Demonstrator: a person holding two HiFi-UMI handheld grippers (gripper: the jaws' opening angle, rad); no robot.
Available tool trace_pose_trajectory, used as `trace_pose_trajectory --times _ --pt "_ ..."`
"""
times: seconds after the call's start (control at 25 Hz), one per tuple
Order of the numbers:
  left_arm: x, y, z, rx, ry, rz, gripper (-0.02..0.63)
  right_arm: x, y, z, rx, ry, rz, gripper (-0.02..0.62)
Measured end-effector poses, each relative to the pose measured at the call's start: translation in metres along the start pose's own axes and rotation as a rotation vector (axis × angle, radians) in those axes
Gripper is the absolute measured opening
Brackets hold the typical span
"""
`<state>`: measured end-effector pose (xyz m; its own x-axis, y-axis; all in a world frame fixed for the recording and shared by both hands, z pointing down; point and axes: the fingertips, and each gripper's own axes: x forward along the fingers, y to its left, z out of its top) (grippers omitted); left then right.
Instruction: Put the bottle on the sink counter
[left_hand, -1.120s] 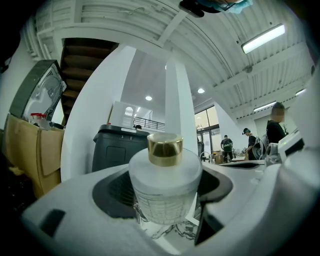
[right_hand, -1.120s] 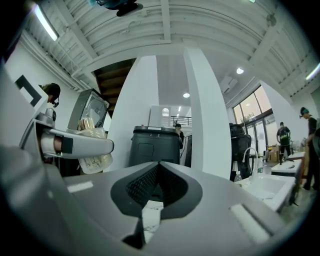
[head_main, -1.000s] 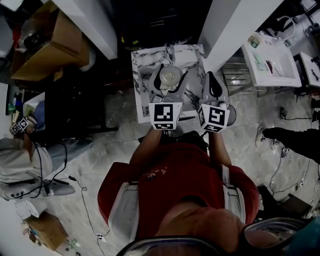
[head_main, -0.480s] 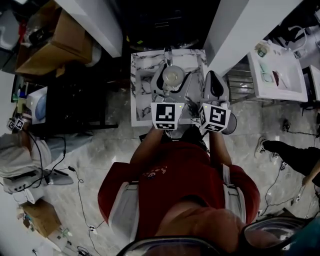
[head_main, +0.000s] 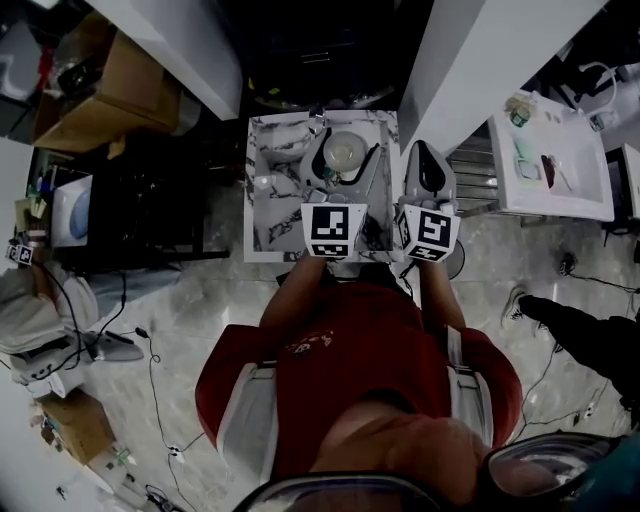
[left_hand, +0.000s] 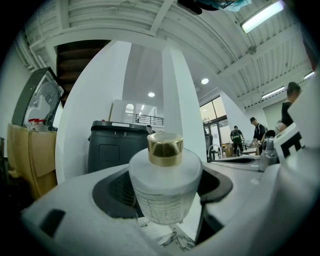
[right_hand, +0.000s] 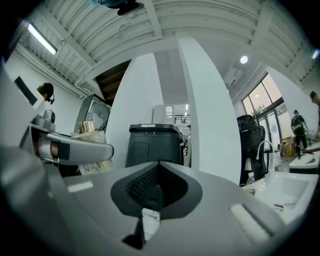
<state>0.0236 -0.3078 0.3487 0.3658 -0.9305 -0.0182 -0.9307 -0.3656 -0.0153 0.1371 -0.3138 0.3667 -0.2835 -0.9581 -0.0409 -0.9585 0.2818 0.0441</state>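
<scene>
A frosted glass bottle (left_hand: 165, 187) with a gold cap (left_hand: 165, 149) stands upright between the pads of my left gripper (left_hand: 166, 196), which is shut on its body. From the head view the bottle (head_main: 343, 152) and left gripper (head_main: 343, 160) hang over the marble-patterned counter (head_main: 272, 205). Just to the right, my right gripper (head_main: 427, 160) is held level beside the left one. Its jaws (right_hand: 152, 186) are shut with nothing between them.
White columns (head_main: 190, 45) (head_main: 480, 60) flank the counter, and a black bin (left_hand: 117, 147) stands beyond it. A white sink unit (head_main: 555, 160) with small items is at the right. Cardboard boxes (head_main: 115, 90) sit at the left. Cables lie on the floor (head_main: 150, 340).
Both grippers have moved forward together, the bottle still in the left one. The marble counter now lies further under them in the head view.
</scene>
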Motion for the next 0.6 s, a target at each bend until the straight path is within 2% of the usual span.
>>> trace_pose_trajectory --times 0.6 --pt "0.044 -0.013 -0.036 -0.023 0.077 0.037 0.336 0.016 -0.047 -0.03 0.004 0.063 0.014 0.002"
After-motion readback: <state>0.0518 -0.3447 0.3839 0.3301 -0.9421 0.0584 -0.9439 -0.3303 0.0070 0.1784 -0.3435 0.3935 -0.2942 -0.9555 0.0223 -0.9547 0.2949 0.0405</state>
